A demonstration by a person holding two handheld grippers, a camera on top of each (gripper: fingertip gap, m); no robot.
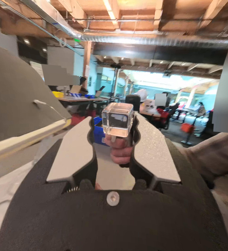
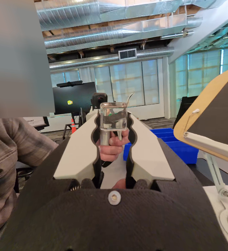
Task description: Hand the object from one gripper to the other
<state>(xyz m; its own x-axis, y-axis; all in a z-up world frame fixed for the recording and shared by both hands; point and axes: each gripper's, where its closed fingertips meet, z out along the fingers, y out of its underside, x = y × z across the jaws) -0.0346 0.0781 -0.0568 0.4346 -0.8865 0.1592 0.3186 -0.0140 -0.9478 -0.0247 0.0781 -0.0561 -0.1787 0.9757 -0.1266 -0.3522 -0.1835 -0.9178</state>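
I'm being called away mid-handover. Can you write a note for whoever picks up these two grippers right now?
Left gripper: open around the clear cube. One finger is against it, with a gap on the other side.
Right gripper: looks shut on the cube, both fingers snug to its sides.
Cube: in the air between the grippers, which face each other tip to tip.
Done: both grippers are at the cube. Which one had it first cannot be told.
Left to do: if right is giving, close left, then open right. If right is receiving, just draw left away.
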